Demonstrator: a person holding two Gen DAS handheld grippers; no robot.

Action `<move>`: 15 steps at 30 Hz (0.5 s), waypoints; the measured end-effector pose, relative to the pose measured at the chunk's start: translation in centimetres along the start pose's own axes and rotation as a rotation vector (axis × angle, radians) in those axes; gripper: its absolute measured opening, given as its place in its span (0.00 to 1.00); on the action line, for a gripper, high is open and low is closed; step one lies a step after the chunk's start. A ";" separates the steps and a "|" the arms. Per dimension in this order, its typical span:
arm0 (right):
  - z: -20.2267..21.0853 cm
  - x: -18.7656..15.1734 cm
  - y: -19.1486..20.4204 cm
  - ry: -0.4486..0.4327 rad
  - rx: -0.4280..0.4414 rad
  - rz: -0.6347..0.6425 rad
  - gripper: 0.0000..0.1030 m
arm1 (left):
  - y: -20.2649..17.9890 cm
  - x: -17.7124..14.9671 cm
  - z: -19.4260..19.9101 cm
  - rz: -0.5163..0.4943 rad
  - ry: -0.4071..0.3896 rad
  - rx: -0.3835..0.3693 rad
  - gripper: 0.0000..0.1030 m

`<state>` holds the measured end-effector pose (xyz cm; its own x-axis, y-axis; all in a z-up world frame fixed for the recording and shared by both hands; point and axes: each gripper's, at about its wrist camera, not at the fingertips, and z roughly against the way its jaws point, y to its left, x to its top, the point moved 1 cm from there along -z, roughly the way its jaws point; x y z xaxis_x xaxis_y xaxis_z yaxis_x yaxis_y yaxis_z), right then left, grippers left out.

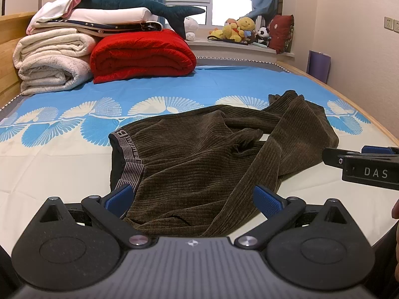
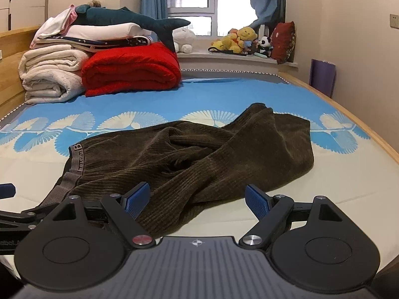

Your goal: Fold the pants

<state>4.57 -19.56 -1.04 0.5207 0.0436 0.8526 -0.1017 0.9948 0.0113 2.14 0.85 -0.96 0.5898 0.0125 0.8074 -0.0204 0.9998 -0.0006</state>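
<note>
Dark brown corduroy pants [image 1: 204, 159] lie crumpled on the bed, with the grey striped waistband [image 1: 129, 159] at the left and the legs bunched toward the far right. They also show in the right wrist view [image 2: 199, 159]. My left gripper [image 1: 193, 199] is open, its blue pads either side of the near edge of the pants by the waist. My right gripper [image 2: 198, 199] is open over the near hem of a leg. The right gripper also shows at the right edge of the left wrist view [image 1: 361, 164].
The bed sheet [image 1: 224, 82] is blue and cream with a fan pattern. Folded white blankets [image 1: 52, 62], a red blanket [image 1: 142, 54] and a plush shark [image 1: 139, 5] are stacked at the far left. Stuffed toys [image 1: 239, 30] sit on the windowsill. The wooden bed edge [image 1: 349, 99] runs along the right.
</note>
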 end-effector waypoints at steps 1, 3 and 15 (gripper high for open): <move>-0.1 0.0 -0.1 0.003 0.000 -0.003 0.82 | 0.0 0.0 0.0 0.000 0.000 0.000 1.00; -0.1 0.0 -0.1 0.007 -0.001 -0.009 0.82 | 0.0 0.0 0.0 0.000 0.000 0.000 1.00; -0.2 -0.1 -0.2 0.013 -0.007 -0.008 0.82 | 0.0 0.0 0.0 0.000 0.000 0.001 1.00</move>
<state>4.70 -19.73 -1.19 0.5326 0.0363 0.8456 -0.0911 0.9957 0.0146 2.15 0.84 -0.95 0.5895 0.0123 0.8076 -0.0208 0.9998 -0.0001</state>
